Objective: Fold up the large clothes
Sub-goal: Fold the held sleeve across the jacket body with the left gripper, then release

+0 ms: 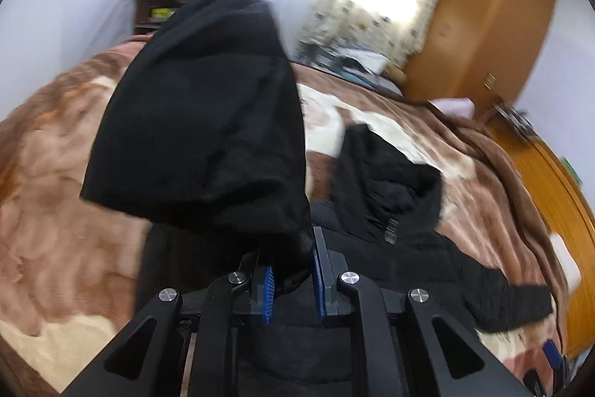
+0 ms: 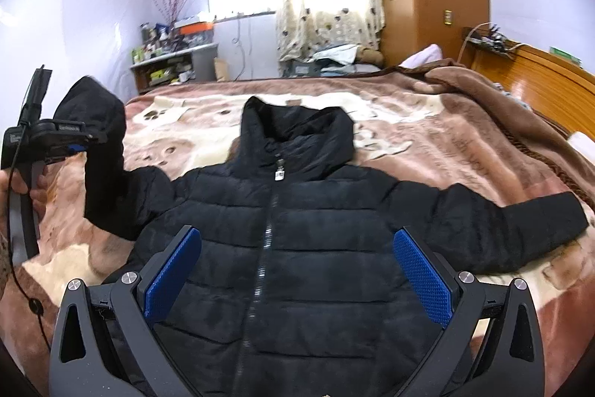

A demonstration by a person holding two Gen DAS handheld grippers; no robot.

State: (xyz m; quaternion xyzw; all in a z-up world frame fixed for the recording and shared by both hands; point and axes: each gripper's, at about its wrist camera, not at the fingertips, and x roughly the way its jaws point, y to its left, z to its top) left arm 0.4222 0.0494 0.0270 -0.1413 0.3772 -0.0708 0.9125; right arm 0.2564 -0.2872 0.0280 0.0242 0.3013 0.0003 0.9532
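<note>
Black puffer jacket [image 2: 282, 248] front-up, zipped, mid-bed on brown blanket [image 2: 427, 144]; one sleeve [image 1: 200, 122] raised off blanket, pinched in left gripper [image 1: 293, 281]; right gripper [image 2: 297, 281] spread wide above jacket's torso, holding nothing.

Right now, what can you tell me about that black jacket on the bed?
The jacket is a black quilted puffer with a hood and a front zipper, zipped up. It lies face up on the brown and cream blanket. One sleeve lies stretched out flat; the other sleeve is lifted off the bed, pinched in the left gripper.
</note>
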